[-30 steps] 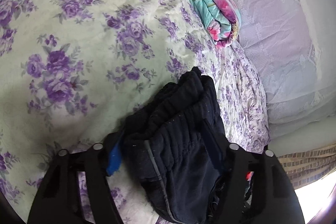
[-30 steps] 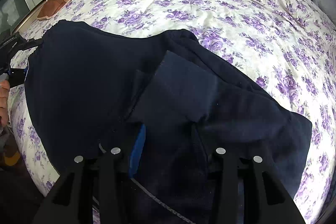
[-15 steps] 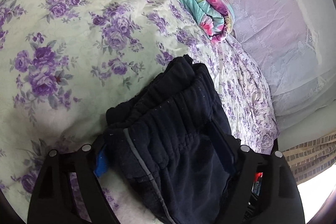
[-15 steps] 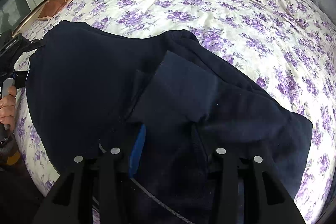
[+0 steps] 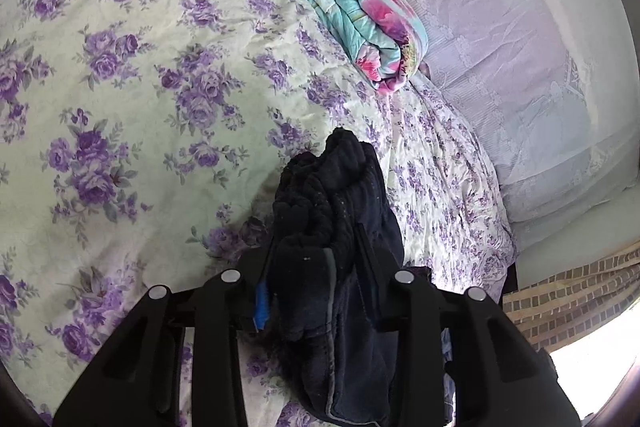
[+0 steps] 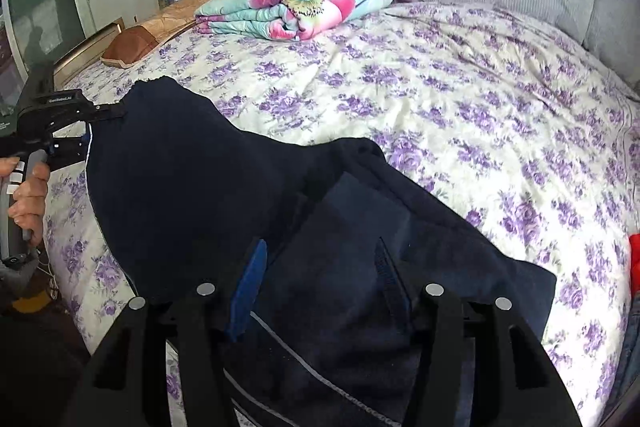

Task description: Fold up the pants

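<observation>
Dark navy pants (image 6: 180,187) lie across the purple-flowered bedspread (image 6: 480,107). My left gripper (image 5: 316,247) is closing and its pads press on the bunched elastic waistband (image 5: 340,187), which stands up between them. In the right wrist view the left gripper (image 6: 108,115) holds that end of the pants raised off the bed, with a person's hand (image 6: 28,195) on its handle. My right gripper (image 6: 320,247) has the other end of the pants filling the gap between its fingers. Its jaws are opening, and the pads still touch the cloth.
A folded turquoise and pink quilt (image 6: 296,7) lies at the head of the bed, next to a brown pillow (image 6: 132,43). A lace-covered wall (image 5: 500,47) runs along the far side. A screen (image 6: 36,19) stands at the left, and something red (image 6: 634,259) shows at the right edge.
The left jaws widened, then closed on the gathered waistband. Both grippers rose, and the pants' left end lifted off the bed. The right fingers stand wider apart.
</observation>
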`<action>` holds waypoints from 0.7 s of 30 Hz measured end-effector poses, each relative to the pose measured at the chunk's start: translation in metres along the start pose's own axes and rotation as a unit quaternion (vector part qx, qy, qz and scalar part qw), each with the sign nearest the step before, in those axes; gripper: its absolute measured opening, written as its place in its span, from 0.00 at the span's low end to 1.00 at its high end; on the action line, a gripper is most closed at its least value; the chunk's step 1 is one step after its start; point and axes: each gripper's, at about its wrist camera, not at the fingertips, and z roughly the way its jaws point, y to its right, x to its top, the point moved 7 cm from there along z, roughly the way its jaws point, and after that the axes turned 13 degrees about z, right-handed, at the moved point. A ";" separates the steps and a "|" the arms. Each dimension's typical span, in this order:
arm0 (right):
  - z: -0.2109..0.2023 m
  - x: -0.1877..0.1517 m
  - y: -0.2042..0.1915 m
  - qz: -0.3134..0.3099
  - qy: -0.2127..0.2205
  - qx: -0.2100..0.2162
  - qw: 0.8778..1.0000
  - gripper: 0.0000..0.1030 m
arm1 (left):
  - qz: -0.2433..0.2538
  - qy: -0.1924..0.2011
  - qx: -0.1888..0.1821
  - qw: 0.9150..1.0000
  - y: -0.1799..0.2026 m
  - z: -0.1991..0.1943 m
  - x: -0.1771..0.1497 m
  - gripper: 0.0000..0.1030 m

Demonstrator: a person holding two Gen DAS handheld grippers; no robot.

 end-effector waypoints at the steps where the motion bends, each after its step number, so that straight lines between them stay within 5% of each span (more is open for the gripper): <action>1: 0.007 -0.003 -0.001 -0.008 -0.014 -0.009 1.000 0.55 | -0.004 -0.006 0.008 1.000 -0.002 0.002 0.000 0.33; 5: 0.047 -0.022 0.010 0.007 -0.090 -0.029 0.995 0.57 | -0.056 -0.020 0.010 0.998 -0.024 0.017 -0.008 0.35; 10: 0.051 -0.024 0.011 0.013 -0.092 -0.013 0.996 0.62 | -0.109 -0.005 -0.032 0.993 -0.038 0.025 -0.017 0.43; 14: 0.053 -0.024 0.011 0.013 -0.098 -0.011 0.995 0.63 | -0.121 0.001 -0.039 0.992 -0.030 0.025 -0.013 0.34; 18: 0.052 -0.027 0.010 0.013 -0.098 -0.004 0.995 0.63 | -0.092 0.009 -0.034 0.995 -0.009 0.007 -0.004 0.28; 21: 0.051 -0.027 0.010 0.014 -0.103 0.001 0.995 0.64 | -0.012 0.021 -0.016 1.000 0.030 -0.013 0.006 0.28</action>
